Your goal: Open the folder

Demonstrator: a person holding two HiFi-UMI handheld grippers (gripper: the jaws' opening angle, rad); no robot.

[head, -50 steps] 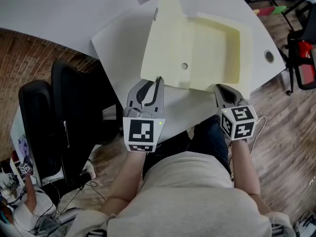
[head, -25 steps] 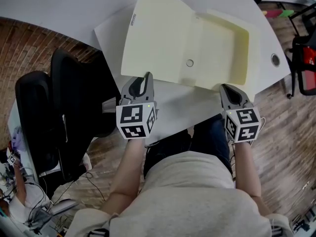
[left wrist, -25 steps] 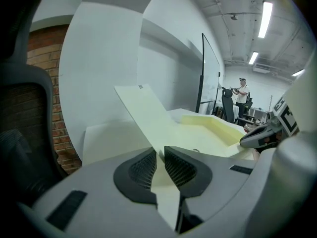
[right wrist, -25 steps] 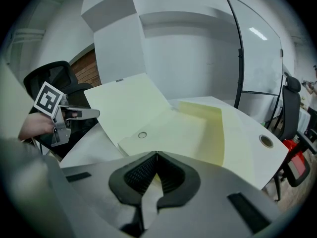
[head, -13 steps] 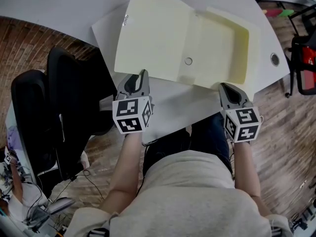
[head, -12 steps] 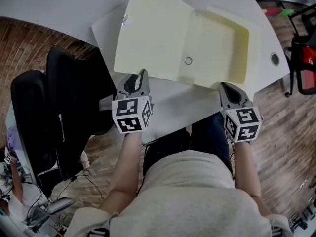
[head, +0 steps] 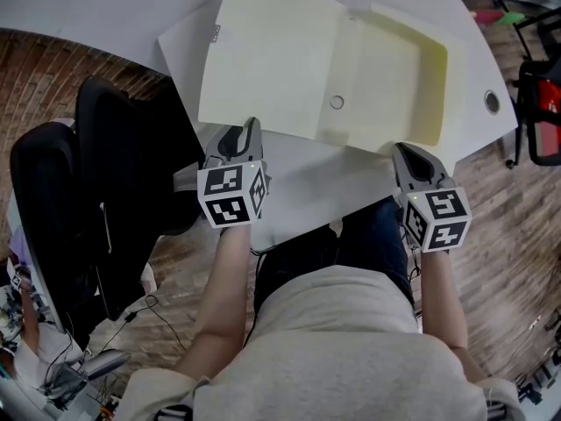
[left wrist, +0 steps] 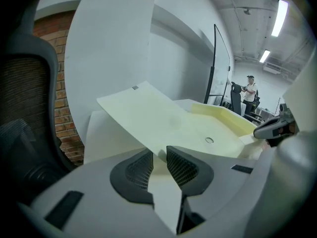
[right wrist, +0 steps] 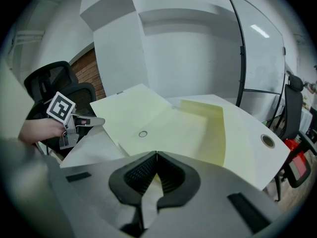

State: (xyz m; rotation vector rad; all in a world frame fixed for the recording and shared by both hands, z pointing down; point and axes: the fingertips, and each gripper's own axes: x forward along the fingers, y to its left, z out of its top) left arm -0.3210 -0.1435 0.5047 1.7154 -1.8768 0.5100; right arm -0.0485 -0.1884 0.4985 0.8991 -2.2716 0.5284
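Cover label (head: 216, 32): a small tag at the far left corner of the folder (head: 386, 77) cover; its print is too small to read.
Cover's near edge: one stretch passes between the jaws of the left gripper (left wrist: 158, 152), which have just been opening, and is lost behind them.
Folder's near right corner: covered by the closed tips of the right gripper (head: 403, 149).
Table (head: 105, 7): far part cut off by the head view's top edge.
Red chair (head: 543, 95): cut by the right edge.
Person (left wrist: 250, 89): distant, too small for detail.

I got bright, even light in the head view, with only a soft shadow under the folder (head: 316, 68). Both gripper views bulged and darkened toward their rims. Ceiling strips (left wrist: 281, 13) glared above the folder, and the nearest foreground blurred.
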